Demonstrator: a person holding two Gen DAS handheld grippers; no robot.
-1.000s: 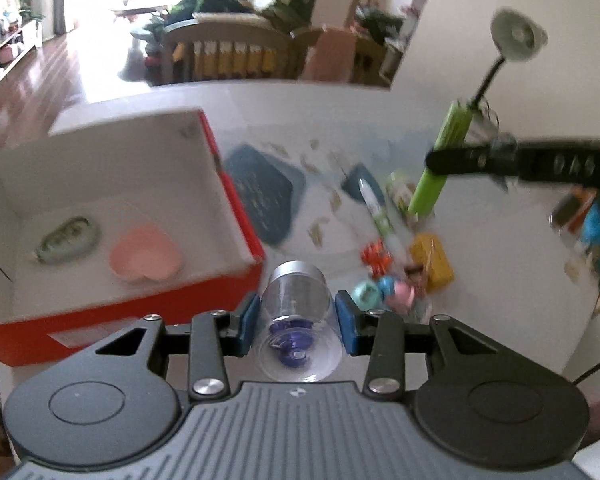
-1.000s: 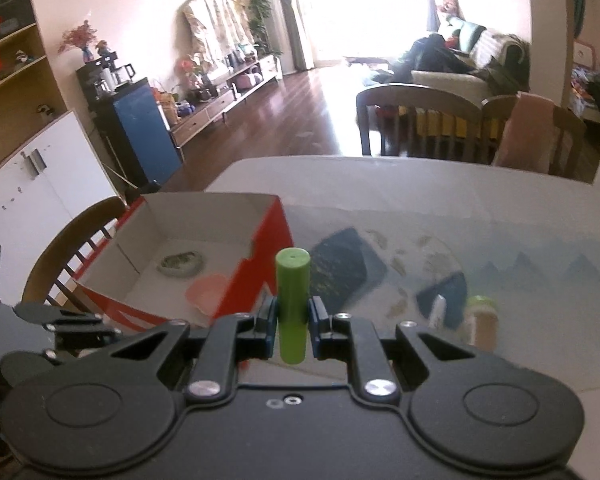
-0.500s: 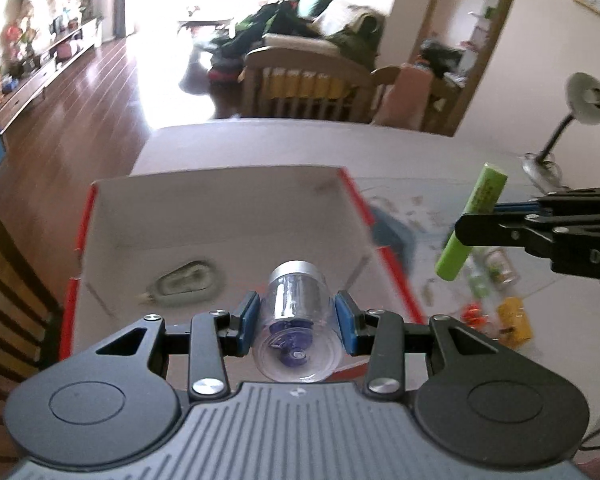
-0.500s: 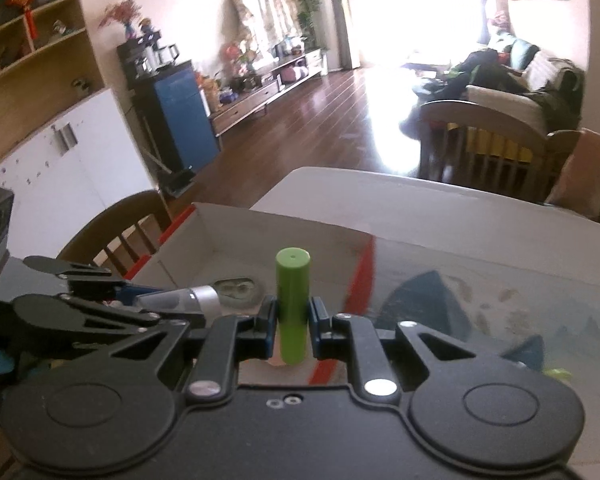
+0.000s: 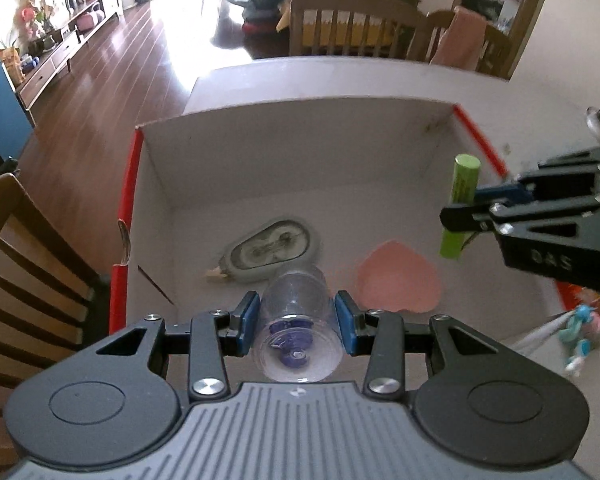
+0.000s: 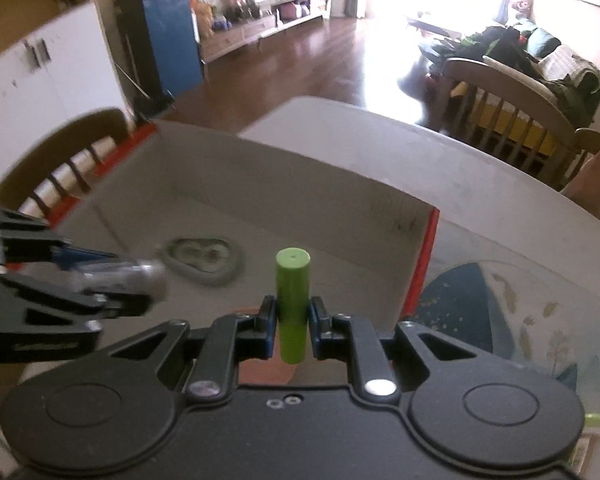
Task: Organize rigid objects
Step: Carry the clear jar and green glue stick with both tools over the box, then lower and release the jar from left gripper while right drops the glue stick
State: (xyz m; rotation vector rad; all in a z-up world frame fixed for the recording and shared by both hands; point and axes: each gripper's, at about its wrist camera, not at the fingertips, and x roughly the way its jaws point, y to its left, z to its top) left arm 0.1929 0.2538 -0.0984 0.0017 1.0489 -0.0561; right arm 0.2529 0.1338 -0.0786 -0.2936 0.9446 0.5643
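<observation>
My left gripper [image 5: 296,316] is shut on a clear plastic jar [image 5: 296,320] with something purple inside, held over the near part of the red cardboard box [image 5: 300,136]. On the box's white floor lie a grey oval case [image 5: 276,250] and a pink heart-shaped piece [image 5: 398,280]. My right gripper [image 6: 293,322] is shut on an upright green cylinder [image 6: 293,304], hanging above the box's right side. In the left wrist view that green cylinder [image 5: 460,204] and the right gripper [image 5: 466,210] come in from the right. In the right wrist view the left gripper [image 6: 112,288] shows at the left with the jar [image 6: 120,276].
The box sits on a white table [image 5: 340,76]. Small toys [image 5: 580,332] lie on the table right of the box, and a blue patterned mat [image 6: 460,304] lies beyond its red right wall. Wooden chairs [image 5: 28,264] stand at the left and far side.
Both grippers have swung left from the cluttered table to above the red box and sunk lower. Each keeps its hold, the jar and the green cylinder.
</observation>
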